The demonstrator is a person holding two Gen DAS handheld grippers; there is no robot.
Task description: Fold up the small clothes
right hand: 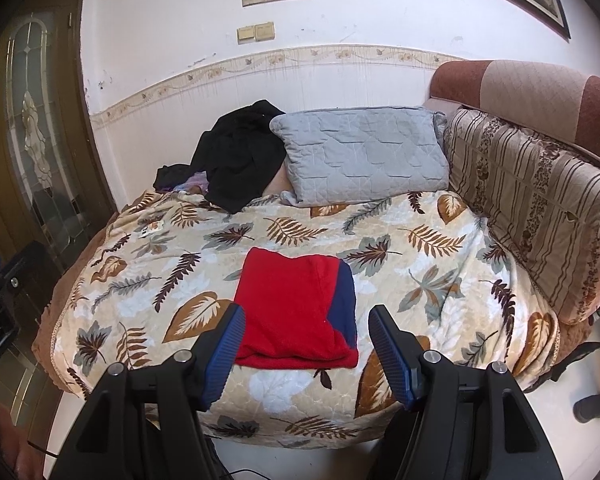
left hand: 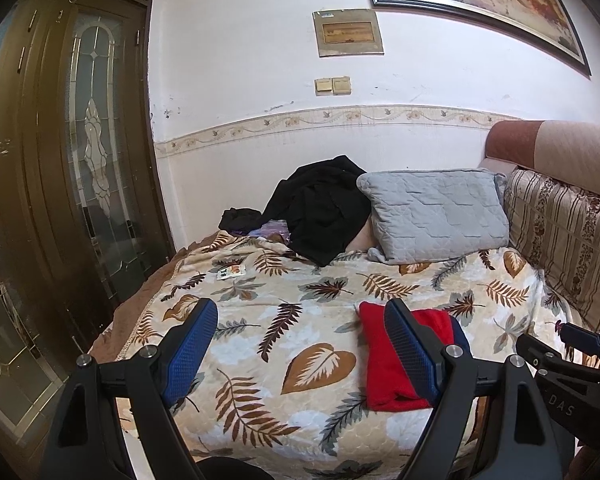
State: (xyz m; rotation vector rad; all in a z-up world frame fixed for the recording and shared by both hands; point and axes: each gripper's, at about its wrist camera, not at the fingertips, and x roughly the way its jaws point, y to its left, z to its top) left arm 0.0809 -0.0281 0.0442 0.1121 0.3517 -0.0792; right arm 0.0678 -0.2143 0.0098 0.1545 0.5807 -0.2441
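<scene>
The red cloth (right hand: pixel 292 312) lies flat on the leaf-print blanket (right hand: pixel 420 240), near the front edge of the bed, folded to a neat rectangle with a dark blue layer (right hand: pixel 344 304) showing along its right side. I judge this piece folded, or one fold short of it.

My right gripper (right hand: pixel 306 354) hangs just above its near edge, jaws apart, nothing between them. My left gripper (left hand: pixel 300 350) stands wider, empty, over bare blanket left of the cloth.

The next move calls for either a last fold across the cloth or reaching to the black clothes (right hand: pixel 240 156) heaped beside the grey pillow (right hand: pixel 364 152).

The pile's contents are unclear; something purple shows beneath it. My left finger (left hand: pixel 412 352) covers part of the cloth.
</scene>
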